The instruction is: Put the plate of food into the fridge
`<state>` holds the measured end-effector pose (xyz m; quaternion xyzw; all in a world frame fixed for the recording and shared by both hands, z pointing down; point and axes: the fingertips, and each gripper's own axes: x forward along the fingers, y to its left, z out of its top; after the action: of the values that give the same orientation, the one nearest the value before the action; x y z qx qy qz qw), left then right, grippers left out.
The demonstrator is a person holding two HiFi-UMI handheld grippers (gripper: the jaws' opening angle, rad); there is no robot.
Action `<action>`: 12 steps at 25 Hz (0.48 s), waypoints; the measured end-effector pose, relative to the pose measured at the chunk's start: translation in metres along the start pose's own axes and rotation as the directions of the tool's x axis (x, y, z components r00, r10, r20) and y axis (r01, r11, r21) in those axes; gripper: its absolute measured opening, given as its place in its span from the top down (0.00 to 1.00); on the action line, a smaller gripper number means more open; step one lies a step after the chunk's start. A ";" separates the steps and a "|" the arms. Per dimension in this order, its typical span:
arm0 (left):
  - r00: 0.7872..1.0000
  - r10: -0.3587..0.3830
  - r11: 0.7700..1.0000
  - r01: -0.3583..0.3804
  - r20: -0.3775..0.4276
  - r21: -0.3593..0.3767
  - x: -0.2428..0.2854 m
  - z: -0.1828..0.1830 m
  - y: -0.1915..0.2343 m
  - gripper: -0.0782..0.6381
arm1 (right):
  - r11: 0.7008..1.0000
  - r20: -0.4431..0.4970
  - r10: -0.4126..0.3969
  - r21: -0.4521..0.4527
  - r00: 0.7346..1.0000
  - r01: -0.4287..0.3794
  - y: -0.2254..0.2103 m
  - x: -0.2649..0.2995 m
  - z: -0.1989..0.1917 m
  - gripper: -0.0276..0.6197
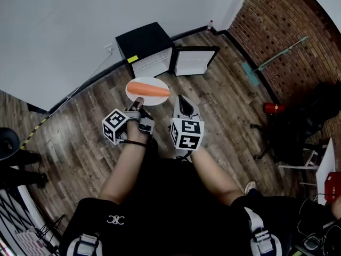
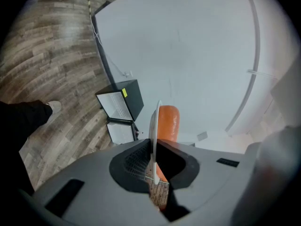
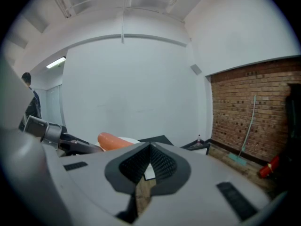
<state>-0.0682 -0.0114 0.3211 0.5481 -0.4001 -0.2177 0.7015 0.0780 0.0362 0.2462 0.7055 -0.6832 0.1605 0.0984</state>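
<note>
Wood-plank floor (image 1: pixel 224 105) in mixed brown and grey tones runs to a plain white wall (image 1: pixel 64 20), edged by a dark baseboard (image 1: pixel 88 82). A red brick wall (image 1: pixel 287 31) meets it at the corner, with a long-handled mop (image 1: pixel 277 55) leaning on it. Near the brick sit a red extinguisher (image 1: pixel 273 108) and a black chair (image 1: pixel 298 127). Yellow-black tape (image 1: pixel 34 129) crosses the floor. A strip light (image 3: pixel 55 62) glows overhead.

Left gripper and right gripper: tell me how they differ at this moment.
The left gripper is shut on the rim of the plate; the right gripper has its jaws together on nothing.
The left gripper carries the plate with its orange food; the right gripper carries nothing and is held beside the plate.
Shared: both bear a marker cube and point toward the open fridge.
</note>
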 end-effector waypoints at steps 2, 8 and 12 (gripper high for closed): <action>1.000 0.000 1.000 0.000 -0.016 -0.005 0.022 0.009 -0.005 0.85 | 1.000 -0.009 -0.016 0.003 1.000 0.016 -0.004 0.022 0.005 0.94; 0.999 0.019 1.000 -0.019 -0.037 -0.015 0.077 0.042 -0.016 0.85 | 0.999 -0.028 -0.051 -0.006 0.998 0.051 -0.007 0.080 0.025 0.94; 0.997 0.032 0.999 -0.033 -0.070 -0.025 0.107 0.057 -0.021 0.85 | 0.998 -0.044 -0.069 -0.004 0.997 0.069 -0.007 0.116 0.037 0.94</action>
<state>-0.0478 -0.1313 0.3399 0.5394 -0.3815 -0.1925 0.7255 0.0903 -0.0854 0.2540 0.7249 -0.6562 0.1718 0.1198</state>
